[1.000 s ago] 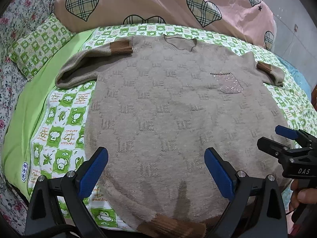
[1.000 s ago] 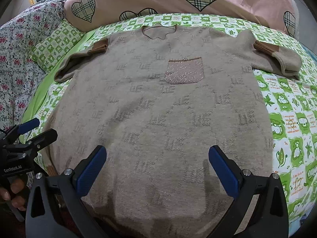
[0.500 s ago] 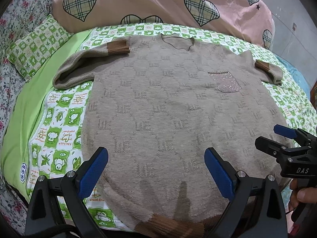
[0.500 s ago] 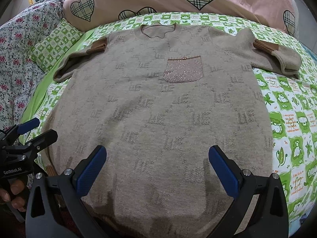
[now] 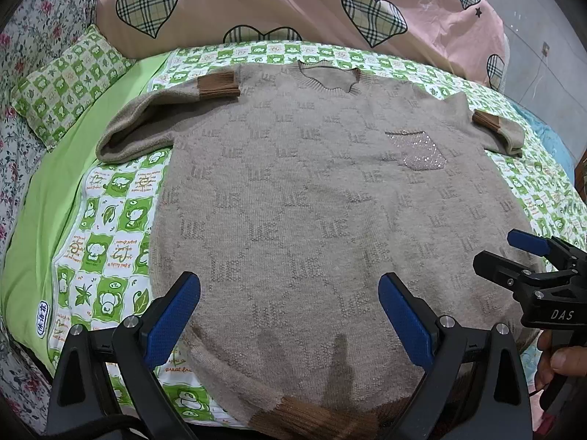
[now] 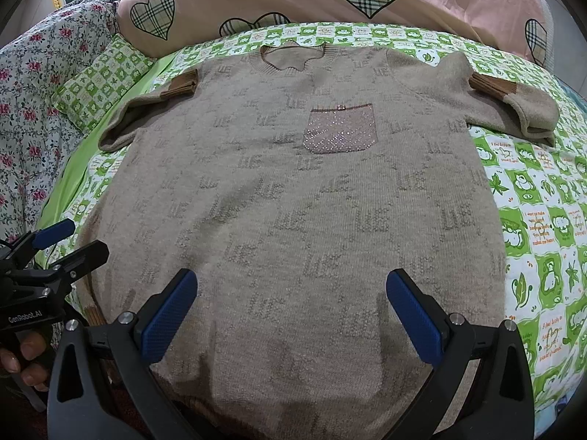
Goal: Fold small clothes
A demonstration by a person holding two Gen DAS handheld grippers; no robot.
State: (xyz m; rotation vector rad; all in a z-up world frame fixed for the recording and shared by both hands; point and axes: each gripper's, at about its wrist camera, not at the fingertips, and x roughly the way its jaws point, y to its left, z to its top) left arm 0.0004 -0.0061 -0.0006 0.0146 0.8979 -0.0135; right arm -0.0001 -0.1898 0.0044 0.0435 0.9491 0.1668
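A beige knit sweater [image 5: 312,190] with brown cuffs and a sparkly chest pocket [image 6: 339,128] lies flat, front up, on the bed, neck away from me. It also fills the right wrist view [image 6: 293,201]. Both sleeves are folded inward at the shoulders. My left gripper [image 5: 290,300] is open and empty above the hem's left half. My right gripper [image 6: 291,299] is open and empty above the hem's right half. Each gripper shows in the other's view, the right gripper [image 5: 513,253] at the right edge and the left gripper [image 6: 69,238] at the left edge.
The sweater lies on a green and white checked bedsheet [image 5: 106,227]. A pink duvet with plaid hearts [image 5: 293,3] is piled at the head. A checked pillow [image 5: 62,84] and a floral cover [image 6: 29,110] lie to the left.
Both grippers have drifted slightly forward over the sweater's hem. They stay open. The sweater has not moved.
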